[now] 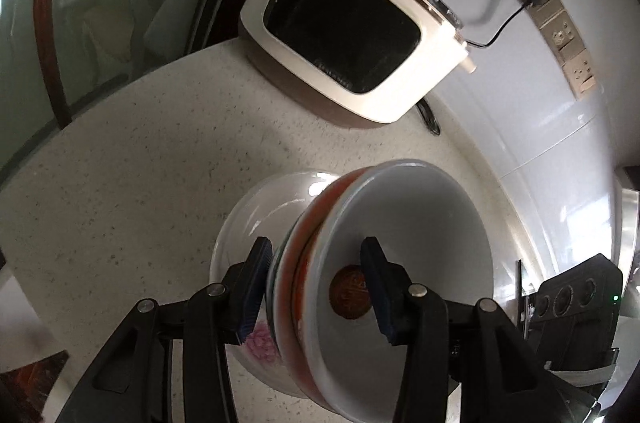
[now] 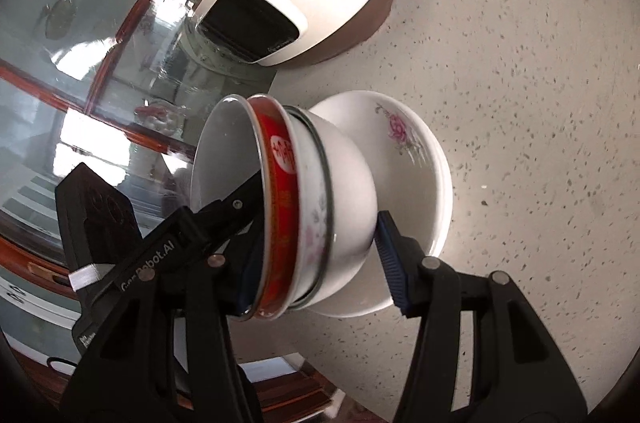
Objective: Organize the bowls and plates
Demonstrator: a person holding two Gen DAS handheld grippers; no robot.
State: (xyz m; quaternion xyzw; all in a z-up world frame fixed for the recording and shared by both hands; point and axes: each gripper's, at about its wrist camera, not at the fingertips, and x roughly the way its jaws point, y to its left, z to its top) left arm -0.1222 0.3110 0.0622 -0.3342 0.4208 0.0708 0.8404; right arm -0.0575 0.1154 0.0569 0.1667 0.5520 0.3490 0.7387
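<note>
A nested stack of bowls hangs tilted over the speckled countertop. Its top bowl is plain white with a brown emblem inside. Under it sit a red-banded bowl, a white bowl and a larger white bowl with a pink flower. My left gripper is shut on the stack's rims, one pad outside and one inside the top bowl. From the opposite side my right gripper is shut on the stack too, with one pad behind the top rim and the other on a white bowl's outer wall.
A white appliance with a dark window stands at the back of the counter, its cord running to a wall socket strip. A glass-door cabinet with a red wooden frame borders the counter. White wall tiles rise behind.
</note>
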